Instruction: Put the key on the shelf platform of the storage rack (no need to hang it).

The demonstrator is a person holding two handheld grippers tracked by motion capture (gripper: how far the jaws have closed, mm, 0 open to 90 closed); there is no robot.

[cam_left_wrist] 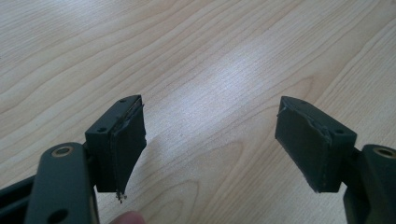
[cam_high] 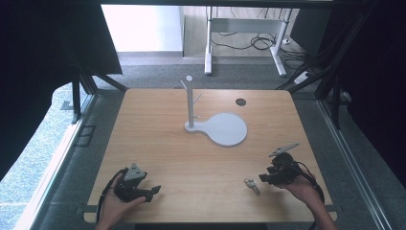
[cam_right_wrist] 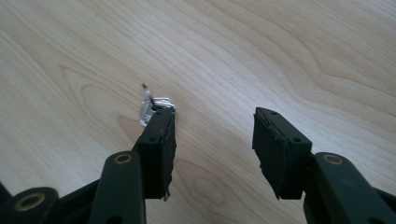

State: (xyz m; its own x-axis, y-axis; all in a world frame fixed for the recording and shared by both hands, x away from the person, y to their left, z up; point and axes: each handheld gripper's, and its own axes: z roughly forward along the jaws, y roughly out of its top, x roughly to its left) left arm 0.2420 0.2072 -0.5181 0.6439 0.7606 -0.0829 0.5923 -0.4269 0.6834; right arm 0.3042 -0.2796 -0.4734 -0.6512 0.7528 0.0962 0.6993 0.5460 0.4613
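The small silvery metal key-like piece (cam_high: 252, 186) lies flat on the pale wooden tabletop (cam_high: 201, 158), just left of the right gripper (cam_high: 266, 178); in the right gripper view it (cam_right_wrist: 154, 108) sits beyond one finger (cam_right_wrist: 159, 149), not between them. The fingers stand part-open, holding nothing. Centre them over the piece before closing. The left gripper (cam_left_wrist: 210, 144) rests open and empty. No containers; the white stand with its round base plate (cam_high: 225, 128) carries nothing.
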